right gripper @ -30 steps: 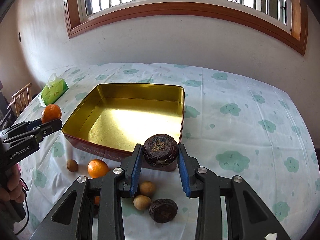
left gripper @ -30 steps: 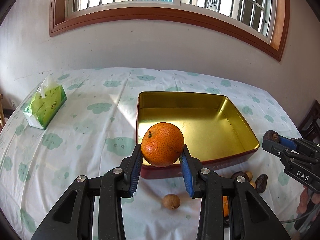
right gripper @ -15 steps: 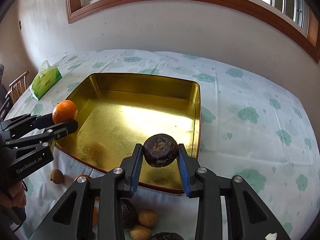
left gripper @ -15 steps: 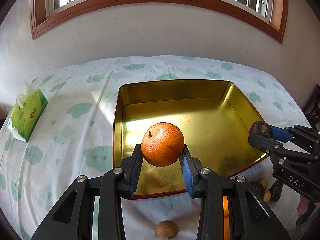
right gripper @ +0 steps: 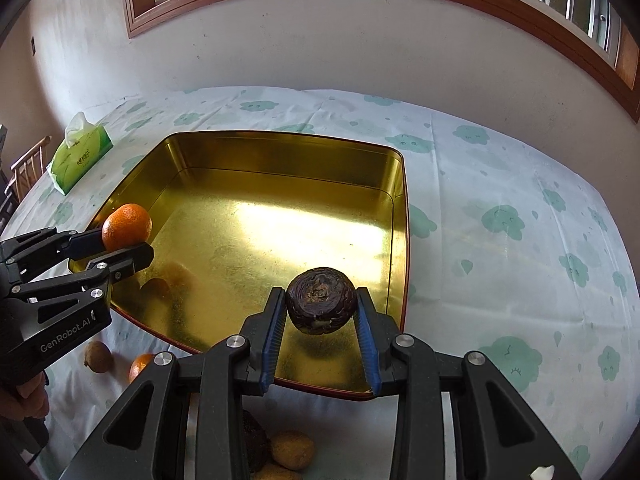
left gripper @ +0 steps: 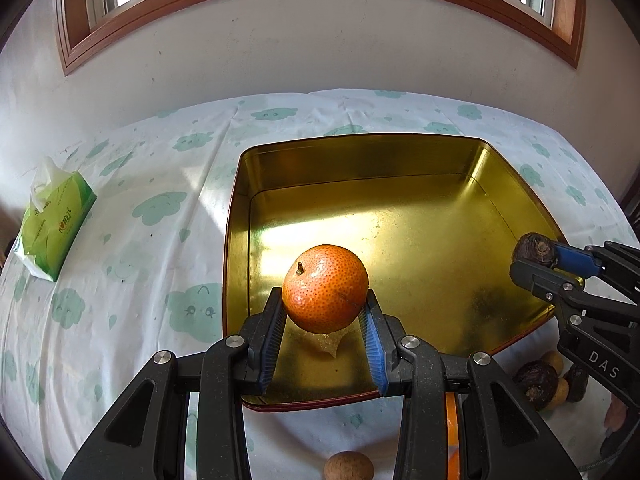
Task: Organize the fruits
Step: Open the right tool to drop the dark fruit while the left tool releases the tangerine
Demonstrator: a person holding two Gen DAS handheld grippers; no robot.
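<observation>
My left gripper is shut on an orange mandarin and holds it above the near left part of the gold tin tray. My right gripper is shut on a dark wrinkled fruit above the tray's near right corner. Each gripper shows in the other view: the right one with its dark fruit, the left one with the mandarin. The tray holds no fruit.
Loose fruit lies on the cloud-print tablecloth before the tray: a brown longan, dark fruits, another mandarin, tan longans. A green tissue pack lies at the far left. A wall and window stand behind.
Both grippers have moved forward and down over the tray with their fruit still held. The tray now fills more of both views.
</observation>
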